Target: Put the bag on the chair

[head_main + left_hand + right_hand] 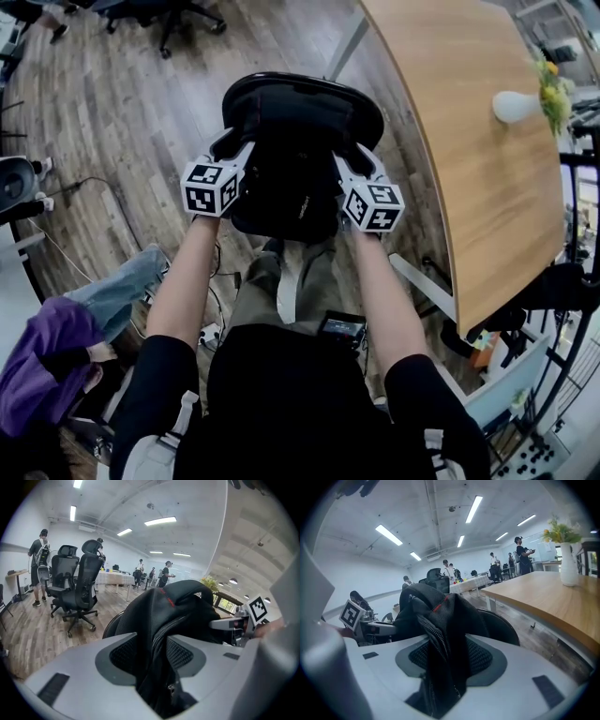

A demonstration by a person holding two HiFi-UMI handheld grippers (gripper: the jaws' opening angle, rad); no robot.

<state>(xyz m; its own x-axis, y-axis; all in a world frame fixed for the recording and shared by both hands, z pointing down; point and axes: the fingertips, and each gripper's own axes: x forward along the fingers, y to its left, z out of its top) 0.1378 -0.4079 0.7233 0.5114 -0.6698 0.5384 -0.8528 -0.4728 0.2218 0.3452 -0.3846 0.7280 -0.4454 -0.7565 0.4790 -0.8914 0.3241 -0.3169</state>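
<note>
A black backpack (291,178) rests on the round black seat of the chair (300,86), right in front of me. My left gripper (230,148) is at the bag's left side and my right gripper (356,161) at its right side. In the left gripper view, the left gripper (152,656) has its jaws spread, with a loose fold of the bag (173,606) and its zipper between the pads. The right gripper view shows the same: the right gripper (449,660) stands open around a fold of the bag (436,606). The chair's rim (504,625) shows behind the bag.
A long wooden table (469,141) runs along the right, with a white vase of flowers (517,106) on it. A seated person in purple (47,361) is at lower left. Cables lie on the wood floor. Office chairs (79,583) and several people stand farther off.
</note>
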